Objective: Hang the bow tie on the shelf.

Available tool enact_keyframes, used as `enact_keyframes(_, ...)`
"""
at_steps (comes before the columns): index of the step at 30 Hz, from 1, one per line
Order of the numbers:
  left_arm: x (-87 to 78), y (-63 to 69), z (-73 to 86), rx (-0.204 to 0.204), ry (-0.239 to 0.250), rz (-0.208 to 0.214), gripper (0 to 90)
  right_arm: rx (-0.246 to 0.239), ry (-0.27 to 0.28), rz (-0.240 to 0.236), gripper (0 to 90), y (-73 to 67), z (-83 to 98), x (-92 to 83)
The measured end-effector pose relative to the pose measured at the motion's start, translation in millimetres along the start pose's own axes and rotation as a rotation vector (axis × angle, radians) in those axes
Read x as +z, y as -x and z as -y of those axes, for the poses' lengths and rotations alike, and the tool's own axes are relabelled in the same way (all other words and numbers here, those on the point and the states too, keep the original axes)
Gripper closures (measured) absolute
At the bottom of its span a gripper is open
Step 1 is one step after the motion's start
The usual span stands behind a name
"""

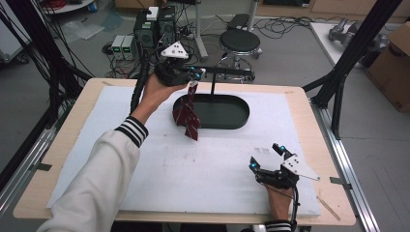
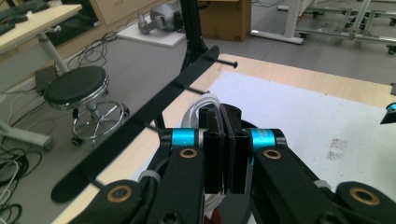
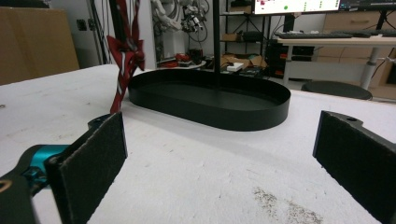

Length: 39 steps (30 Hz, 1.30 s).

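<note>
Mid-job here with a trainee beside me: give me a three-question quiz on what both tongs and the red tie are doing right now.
1. True or false: the left tongs are shut on the red tie.
2. Which best describes the right tongs? A) open, low over the white mat B) shut on the tie C) inside the black tray
3. Fill in: the tie hangs beside the tray's ____ end in the high view.

Key: 1 true. 2 A. 3 left.
</note>
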<state>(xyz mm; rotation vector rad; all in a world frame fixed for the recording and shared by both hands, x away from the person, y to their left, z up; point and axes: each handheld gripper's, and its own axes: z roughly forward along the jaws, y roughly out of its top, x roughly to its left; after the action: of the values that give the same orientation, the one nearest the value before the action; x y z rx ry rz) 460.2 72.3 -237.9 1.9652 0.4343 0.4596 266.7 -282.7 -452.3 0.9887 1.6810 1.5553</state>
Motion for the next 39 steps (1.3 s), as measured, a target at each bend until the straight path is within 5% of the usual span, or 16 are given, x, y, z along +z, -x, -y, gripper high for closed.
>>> enact_keyframes(10,3.8,-2.5,-15.5,0.015,0.026,-0.004,87.6,0.005,0.0,-0.002,1.8,0.1,-0.1,0.1)
enact_keyframes(20,10.6,-23.8,5.0,-0.053,-0.02,-0.015,87.6,0.004,0.002,0.001,1.8,0.4,-0.1,0.2)
enact_keyframes(39,18.4,-50.9,30.0,-0.106,-0.09,-0.103,87.6,0.01,0.0,0.002,1.8,0.4,0.0,0.0)
